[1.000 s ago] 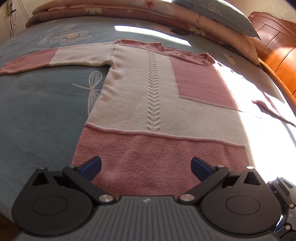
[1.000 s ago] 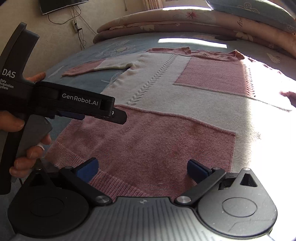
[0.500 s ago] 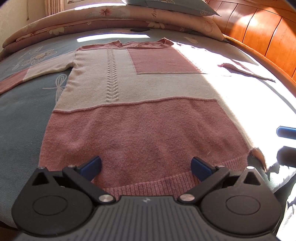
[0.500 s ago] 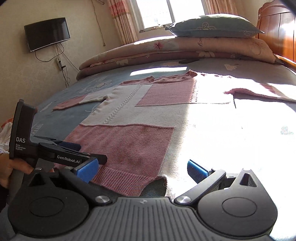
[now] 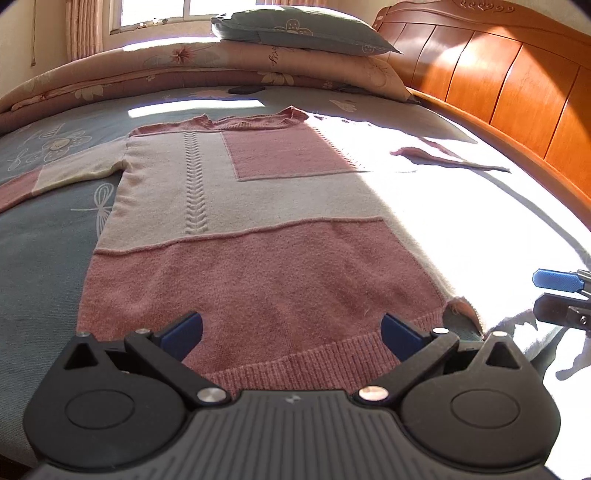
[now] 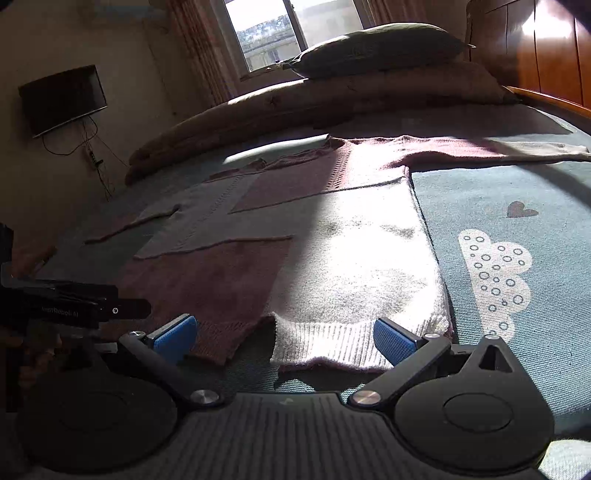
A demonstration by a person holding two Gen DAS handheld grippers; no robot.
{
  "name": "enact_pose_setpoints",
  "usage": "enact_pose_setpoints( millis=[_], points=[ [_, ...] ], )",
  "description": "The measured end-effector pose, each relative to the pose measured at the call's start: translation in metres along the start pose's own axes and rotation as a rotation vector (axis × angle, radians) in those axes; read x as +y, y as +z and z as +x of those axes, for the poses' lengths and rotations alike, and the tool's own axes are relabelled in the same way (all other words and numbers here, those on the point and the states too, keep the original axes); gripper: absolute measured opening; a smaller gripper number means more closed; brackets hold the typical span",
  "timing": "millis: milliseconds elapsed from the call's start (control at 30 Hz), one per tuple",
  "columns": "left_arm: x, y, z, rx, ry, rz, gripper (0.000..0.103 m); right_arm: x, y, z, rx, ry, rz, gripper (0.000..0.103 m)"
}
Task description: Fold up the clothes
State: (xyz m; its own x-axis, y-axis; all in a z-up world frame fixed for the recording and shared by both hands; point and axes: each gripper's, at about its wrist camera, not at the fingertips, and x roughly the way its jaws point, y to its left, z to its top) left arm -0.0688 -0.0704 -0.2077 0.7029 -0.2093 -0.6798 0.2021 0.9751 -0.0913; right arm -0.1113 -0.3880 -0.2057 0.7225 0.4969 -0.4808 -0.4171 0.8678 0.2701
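Lying flat and face-up on the bed [image 5: 44, 258], the pink-and-cream knit sweater [image 5: 258, 236] is spread with its ribbed hem [image 5: 314, 362] nearest both cameras and its sleeves out to either side. The knit looks soft, light and limp, likely to sag and stretch under its own weight if lifted by one point; it should not slip much on the woven bedcover. Judged best holds are the two hem corners, pinched through both layers at the ribbing. The left gripper [image 5: 291, 330] hovers just above the pink hem, fingers wide apart and empty. The right gripper [image 6: 282, 338] sits over the cream hem corner [image 6: 439, 325], fingers likewise apart, holding nothing. Beyond lie a folded quilt [image 5: 184, 74], a pillow [image 5: 303, 29] and the wooden headboard [image 5: 498, 74].
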Motion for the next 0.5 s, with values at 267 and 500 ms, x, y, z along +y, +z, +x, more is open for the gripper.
enact_pose_setpoints(
  millis=[267, 500],
  points=[
    [-0.056, 0.035, 0.046, -0.002, -0.008, 0.138, 0.102, -0.007, -0.007, 0.009, 0.032, 0.049, -0.052, 0.103],
    [-0.091, 0.044, 0.081, 0.106, -0.072, 0.267, 0.102, -0.024, -0.014, 0.005, 0.047, 0.032, -0.004, 0.103]
  ],
)
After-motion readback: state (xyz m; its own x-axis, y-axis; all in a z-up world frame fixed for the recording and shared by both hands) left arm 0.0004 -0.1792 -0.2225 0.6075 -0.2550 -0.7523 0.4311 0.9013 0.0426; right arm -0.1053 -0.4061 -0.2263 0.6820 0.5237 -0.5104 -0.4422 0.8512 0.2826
